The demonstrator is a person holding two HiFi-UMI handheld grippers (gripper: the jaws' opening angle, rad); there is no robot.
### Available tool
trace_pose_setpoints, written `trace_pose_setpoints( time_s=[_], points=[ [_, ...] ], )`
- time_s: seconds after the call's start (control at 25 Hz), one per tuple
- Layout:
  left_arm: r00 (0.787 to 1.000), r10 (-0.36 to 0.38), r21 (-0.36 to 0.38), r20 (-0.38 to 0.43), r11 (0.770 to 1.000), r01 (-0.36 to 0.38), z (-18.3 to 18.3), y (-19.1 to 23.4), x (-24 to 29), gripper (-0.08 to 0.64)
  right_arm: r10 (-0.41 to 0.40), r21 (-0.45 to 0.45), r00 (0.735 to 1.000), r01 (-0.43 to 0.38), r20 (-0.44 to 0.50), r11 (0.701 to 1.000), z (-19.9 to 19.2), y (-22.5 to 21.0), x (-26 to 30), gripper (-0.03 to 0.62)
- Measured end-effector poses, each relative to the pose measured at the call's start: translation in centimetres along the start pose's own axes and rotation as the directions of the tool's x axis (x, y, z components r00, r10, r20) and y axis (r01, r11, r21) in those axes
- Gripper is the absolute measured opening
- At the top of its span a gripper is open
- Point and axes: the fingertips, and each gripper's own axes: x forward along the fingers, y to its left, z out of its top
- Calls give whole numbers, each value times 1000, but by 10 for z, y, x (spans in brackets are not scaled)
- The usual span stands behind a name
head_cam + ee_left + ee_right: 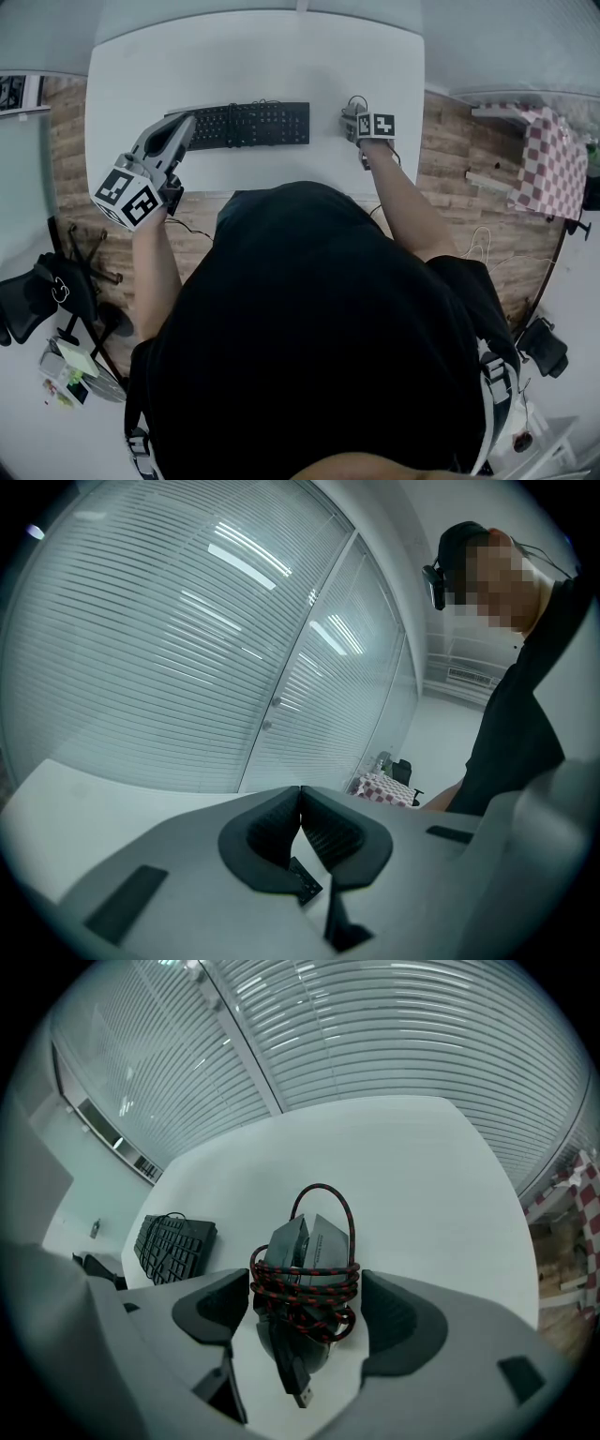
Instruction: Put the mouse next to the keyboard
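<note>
While the person's black shirt point(309, 328) fills the lower part of the head view, both arms reach forward over the near edge of the white counter point(253, 56). The left gripper point(300, 791) is held tilted up above the counter's near left corner, close to the keyboard's left end. Its jaws are pressed together at the tips, with nothing between them, and they point at a glass wall with horizontal blinds point(141, 667).

The right gripper point(305, 1309) sits low at the counter's right side. Its jaws stand apart, one on each side of the mouse point(309, 1246). The dark mouse rests on the counter between the pads, and a thin strip of white surface shows beside it on one side.

A red-and-black braided cable point(307, 1281) is wound several times around the mouse body, one loop arching above it. The USB plug point(296, 1391) lies loose toward the camera.

Farther along the counter lies the black keyboard point(246, 124). It is parallel to the near edge, its own cord bunched behind it — the mouse is near its right end, with bare counter between them.

Beyond the counter is wooden flooring point(450, 159), with a red-checked cloth point(548, 159) off to the right and a black office chair point(42, 291) to the left.
</note>
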Motion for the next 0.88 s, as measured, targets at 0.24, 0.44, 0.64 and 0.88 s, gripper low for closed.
trace_pose_setpoints(
  time_s=[0.24, 0.44, 0.64, 0.88],
  points=[
    [1000, -4, -1, -1, 1000, 4, -1, -6, 2, 23, 4, -11, 1000, -4, 4, 1000, -1, 1, -4, 400],
    [1000, -5, 3, 6, 1000, 5, -1, -14, 6, 23, 3, -7, 1000, -3, 22, 1000, 0, -9, -13, 400],
    [1000, -9, 4, 12, 1000, 9, 0, -22, 9, 23, 3, -8, 999, -3, 37, 1000, 1, -13, -22, 400],
    [1000, -16, 18, 11, 1000, 16, 0, -36, 10, 23, 5, -3, 997, -5, 83, 1000, 4, -17, -39, 399]
  ],
)
